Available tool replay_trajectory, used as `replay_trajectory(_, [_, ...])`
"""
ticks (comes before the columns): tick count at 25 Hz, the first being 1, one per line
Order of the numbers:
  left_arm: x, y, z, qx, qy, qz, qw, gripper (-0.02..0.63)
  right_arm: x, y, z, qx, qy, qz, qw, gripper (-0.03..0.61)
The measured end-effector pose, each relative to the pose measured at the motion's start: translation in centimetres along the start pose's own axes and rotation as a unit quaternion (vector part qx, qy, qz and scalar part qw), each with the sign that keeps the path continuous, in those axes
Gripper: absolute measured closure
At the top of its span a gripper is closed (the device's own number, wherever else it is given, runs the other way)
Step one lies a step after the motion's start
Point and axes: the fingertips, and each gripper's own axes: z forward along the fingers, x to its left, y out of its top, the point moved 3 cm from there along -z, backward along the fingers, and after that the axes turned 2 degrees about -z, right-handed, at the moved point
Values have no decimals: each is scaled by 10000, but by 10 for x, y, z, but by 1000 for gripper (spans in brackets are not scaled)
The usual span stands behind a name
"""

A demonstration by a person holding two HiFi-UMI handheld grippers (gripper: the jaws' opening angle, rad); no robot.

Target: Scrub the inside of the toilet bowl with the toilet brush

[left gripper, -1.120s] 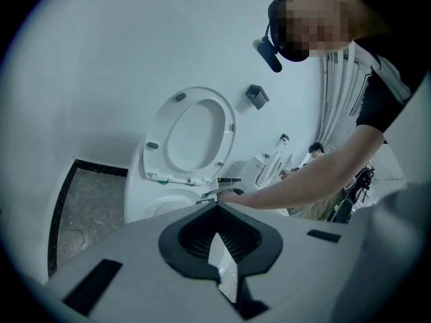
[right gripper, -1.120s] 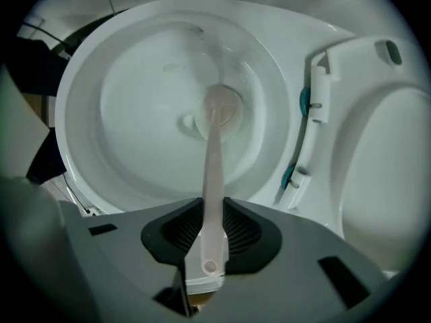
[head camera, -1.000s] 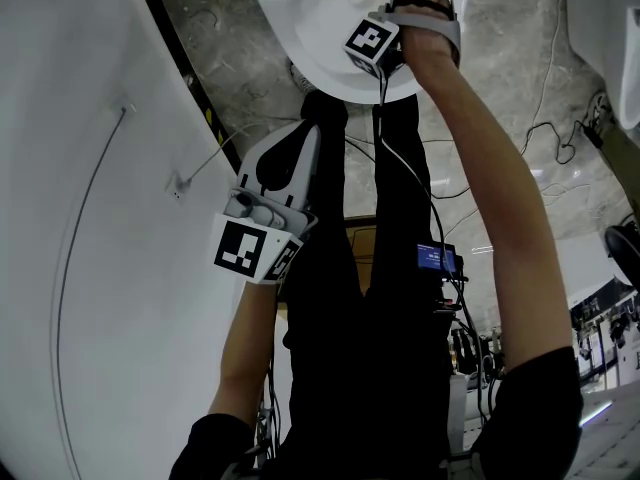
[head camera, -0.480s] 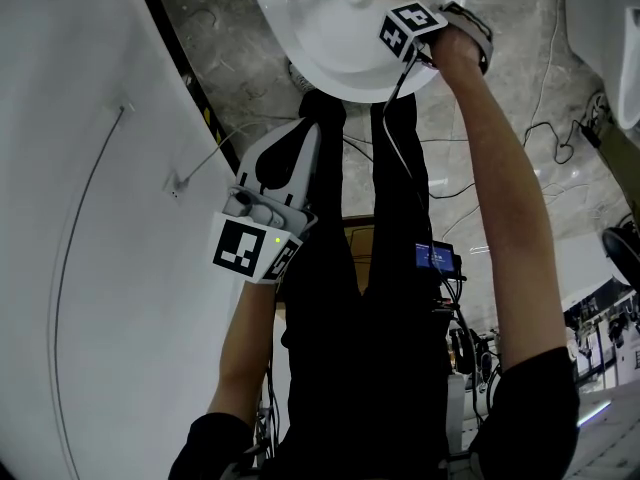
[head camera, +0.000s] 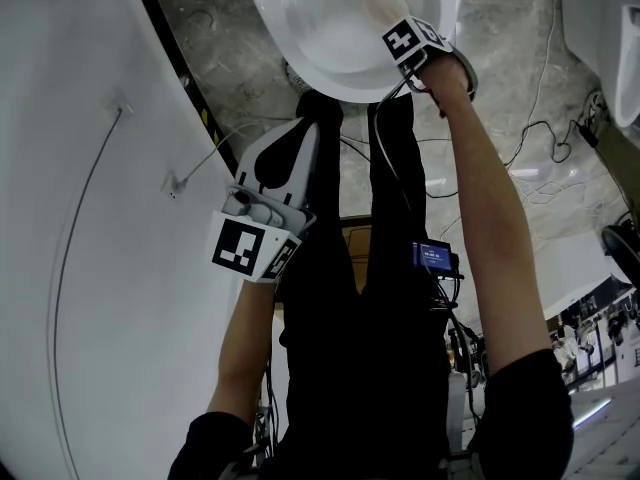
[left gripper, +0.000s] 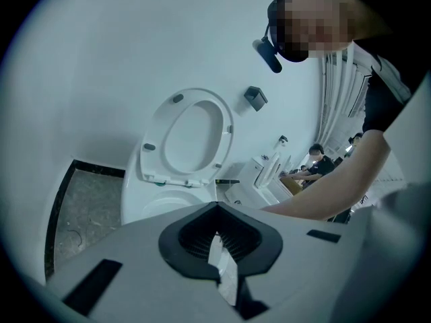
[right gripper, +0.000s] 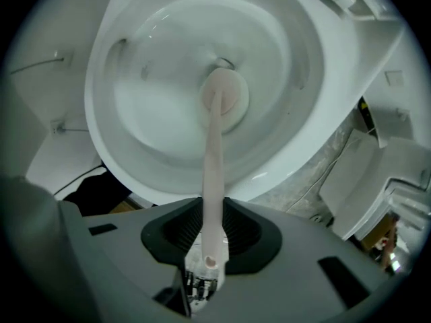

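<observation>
The white toilet bowl (head camera: 330,38) (right gripper: 168,120) is at the top of the head view, and in the left gripper view (left gripper: 158,204) it stands beneath its raised seat. My right gripper (head camera: 398,26) (right gripper: 212,215) hangs over the bowl's right rim, shut on the pale pink toilet brush (right gripper: 214,147). The handle runs from the jaws down into the bowl. The round brush head (right gripper: 225,94) rests near the drain at the bottom. My left gripper (head camera: 295,148) (left gripper: 217,214) is held low by the person's legs, away from the bowl, jaws shut with nothing between them.
A white curved wall (head camera: 90,218) fills the left side. Cables (head camera: 560,138) trail over the marble floor (head camera: 520,58). The raised seat (left gripper: 192,136) leans against the wall. Other white fixtures (right gripper: 377,180) stand to the right, and people (left gripper: 320,163) are in the background.
My right gripper has shifted to the right along the bowl with the brush, sweeping the brush head across the inside. The left gripper has stayed still.
</observation>
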Motion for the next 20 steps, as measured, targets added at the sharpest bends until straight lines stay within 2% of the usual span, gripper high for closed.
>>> replay_trajectory(3, [-2,0,-1,-3,-10,-17,10000,604,25,-20,5,126,532,354,9979,477])
replay_trajectory(6, [-3,1,1,-7,-22,-47,10000,604,51,-34,8,198,948,494,9941,477])
replay_trajectory(10, [-6,1,3,-27,-42,-66,10000,604,87,-35,16,195,1727,652,9826,477])
replay_trajectory(12, [-6,1,2,-30,-49,-68,10000,604,100,-30,13,177,2025,651,9770,477])
replay_trajectory(15, [-3,2,0,-28,-50,-70,10000,604,109,-14,10,100,2207,554,9737,477])
replay_trajectory(20, [2,-1,-2,-10,4,-87,10000,604,106,22,10,-88,2611,718,9626,477])
